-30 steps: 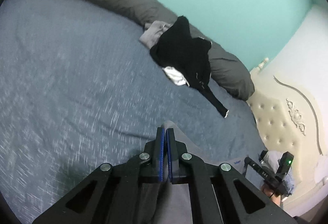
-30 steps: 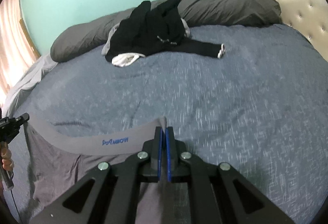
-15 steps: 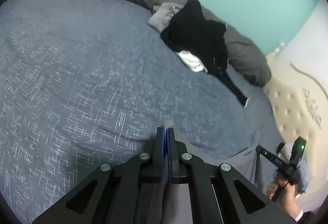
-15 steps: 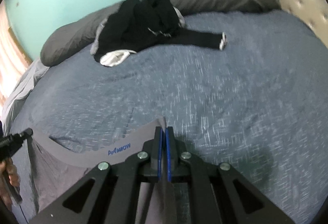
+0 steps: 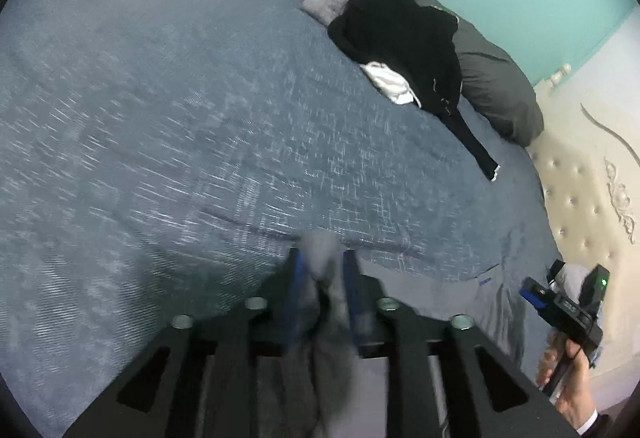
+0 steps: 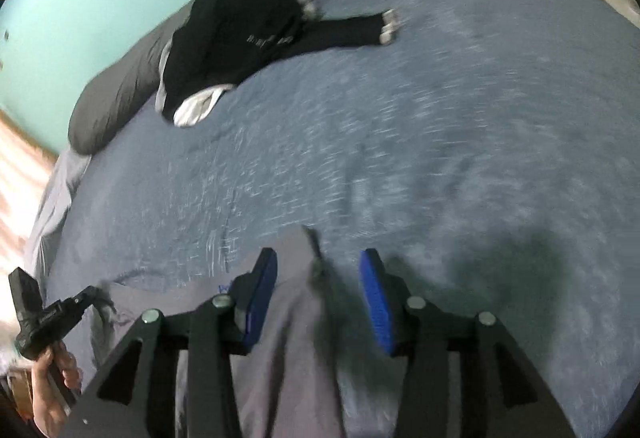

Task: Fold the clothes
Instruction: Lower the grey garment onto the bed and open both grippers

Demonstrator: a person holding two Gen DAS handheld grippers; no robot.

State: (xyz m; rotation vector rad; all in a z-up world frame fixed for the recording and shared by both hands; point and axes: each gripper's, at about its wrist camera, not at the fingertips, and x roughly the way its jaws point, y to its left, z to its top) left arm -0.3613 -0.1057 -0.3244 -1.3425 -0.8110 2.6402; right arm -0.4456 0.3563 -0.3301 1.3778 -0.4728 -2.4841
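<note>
A grey garment with a waistband and small blue lettering lies along the near edge of the blue bedspread. My left gripper has its blue pads slightly apart, with a grey corner of the garment still between them. My right gripper is open wide, and the garment's other corner lies loose between its pads on the bed. The right gripper shows at the far right of the left wrist view. The left gripper shows at the lower left of the right wrist view.
A heap of black, grey and white clothes lies against long dark grey pillows at the far side of the bed. A cream tufted headboard stands to the right. The wall is turquoise.
Both grippers moved forward and down towards the bed with the grey garment, then opened. The right one has let go of its corner; the left pads have parted a little.
</note>
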